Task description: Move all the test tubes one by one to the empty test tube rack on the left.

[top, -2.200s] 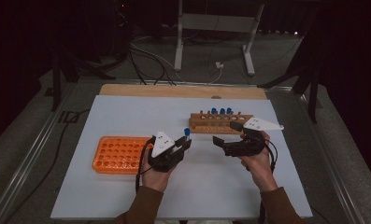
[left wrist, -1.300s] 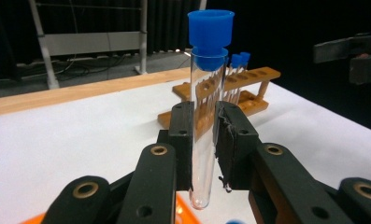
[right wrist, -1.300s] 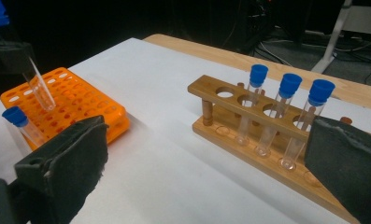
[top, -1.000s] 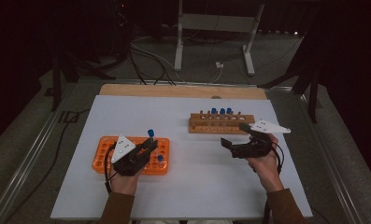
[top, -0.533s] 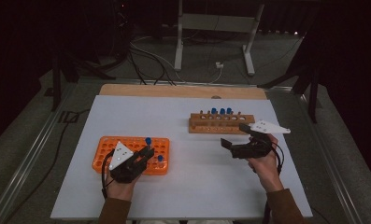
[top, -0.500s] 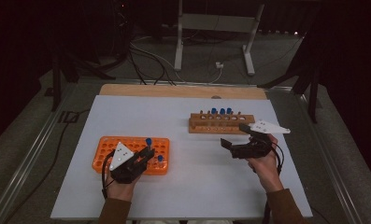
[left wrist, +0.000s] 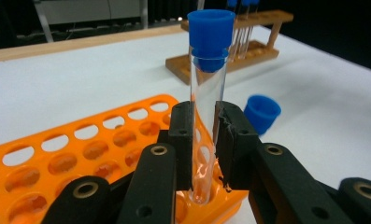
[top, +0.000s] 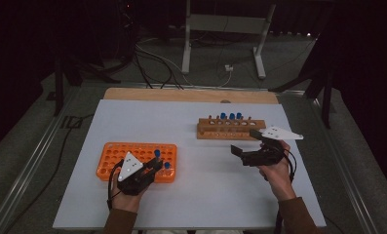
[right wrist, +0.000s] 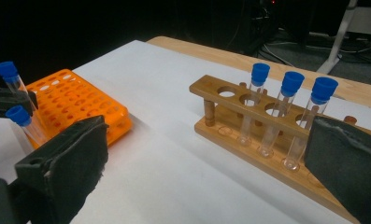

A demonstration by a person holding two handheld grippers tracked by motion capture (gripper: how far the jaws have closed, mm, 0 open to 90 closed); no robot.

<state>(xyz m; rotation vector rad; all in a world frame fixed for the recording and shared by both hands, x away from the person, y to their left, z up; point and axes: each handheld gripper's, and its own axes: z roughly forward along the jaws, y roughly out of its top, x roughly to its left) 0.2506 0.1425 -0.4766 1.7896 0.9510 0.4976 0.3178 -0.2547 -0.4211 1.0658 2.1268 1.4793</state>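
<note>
Two racks are sitting on the table: one orange rack [top: 137,155] at about eight o'clock and one wooden rack [top: 230,129] at about one o'clock. Five blue-capped tubes are showing: three standing in the wooden rack [right wrist: 286,119], two at the orange one [top: 161,160].

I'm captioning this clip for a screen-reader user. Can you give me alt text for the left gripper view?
The left claw is shut on a clear test tube with a blue cap, its lower end in a corner hole of the orange rack. A second blue cap shows just past the right jaw, with a wooden rack of more capped tubes beyond, on the white table.
</note>
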